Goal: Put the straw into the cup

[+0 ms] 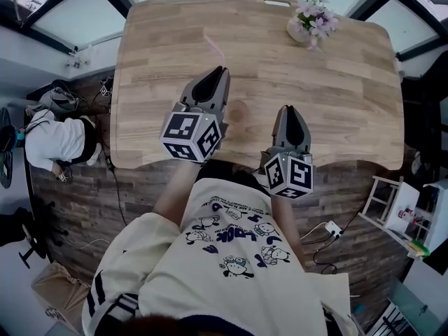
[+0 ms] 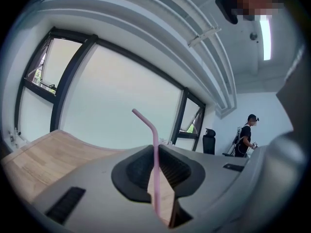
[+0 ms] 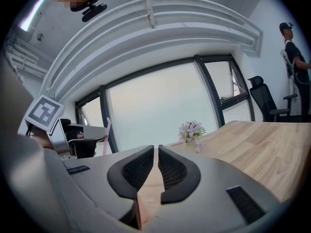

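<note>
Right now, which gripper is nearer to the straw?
Left. The left gripper grips the straw between its jaws; the right gripper is off to the straw's right, not touching it.

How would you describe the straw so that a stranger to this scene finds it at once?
Start at the big wooden table and find the left gripper over its near side. The straw is clamped upright between its jaws: a thin, pale pink tube bent over at the top, unlike the bushy pinkish flowers at the table's far corner.
</note>
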Motion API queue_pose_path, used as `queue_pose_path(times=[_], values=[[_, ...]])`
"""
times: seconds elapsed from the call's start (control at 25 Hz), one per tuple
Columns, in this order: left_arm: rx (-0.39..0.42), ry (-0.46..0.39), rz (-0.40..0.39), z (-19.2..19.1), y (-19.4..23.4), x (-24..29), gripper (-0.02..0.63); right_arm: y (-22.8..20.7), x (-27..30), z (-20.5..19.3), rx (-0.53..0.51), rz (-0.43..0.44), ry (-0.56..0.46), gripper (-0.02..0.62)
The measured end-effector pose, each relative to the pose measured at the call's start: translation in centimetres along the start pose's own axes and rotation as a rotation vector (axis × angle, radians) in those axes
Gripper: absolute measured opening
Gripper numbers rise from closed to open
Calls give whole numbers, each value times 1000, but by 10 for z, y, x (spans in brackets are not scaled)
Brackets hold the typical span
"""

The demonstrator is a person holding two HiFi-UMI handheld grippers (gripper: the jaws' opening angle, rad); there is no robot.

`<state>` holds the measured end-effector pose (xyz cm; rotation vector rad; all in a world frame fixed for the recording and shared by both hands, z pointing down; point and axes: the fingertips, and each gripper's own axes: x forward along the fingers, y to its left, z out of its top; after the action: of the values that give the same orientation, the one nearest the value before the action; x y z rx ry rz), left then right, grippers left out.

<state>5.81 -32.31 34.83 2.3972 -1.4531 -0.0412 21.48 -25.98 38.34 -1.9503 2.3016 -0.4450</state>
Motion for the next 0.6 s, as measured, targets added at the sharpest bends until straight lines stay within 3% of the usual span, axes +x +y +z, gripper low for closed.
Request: queue_pose_path(times=[0.24, 0.4, 0.6], values=[[80, -89, -39, -9, -16, -4, 61, 2, -2, -3, -3, 15, 9, 6], [79, -147, -67, -15, -23, -8, 61, 5, -2, -3, -4, 27, 12, 6], [141, -155, -63, -32, -25, -11, 61, 10, -2, -8, -1, 40, 24, 6]])
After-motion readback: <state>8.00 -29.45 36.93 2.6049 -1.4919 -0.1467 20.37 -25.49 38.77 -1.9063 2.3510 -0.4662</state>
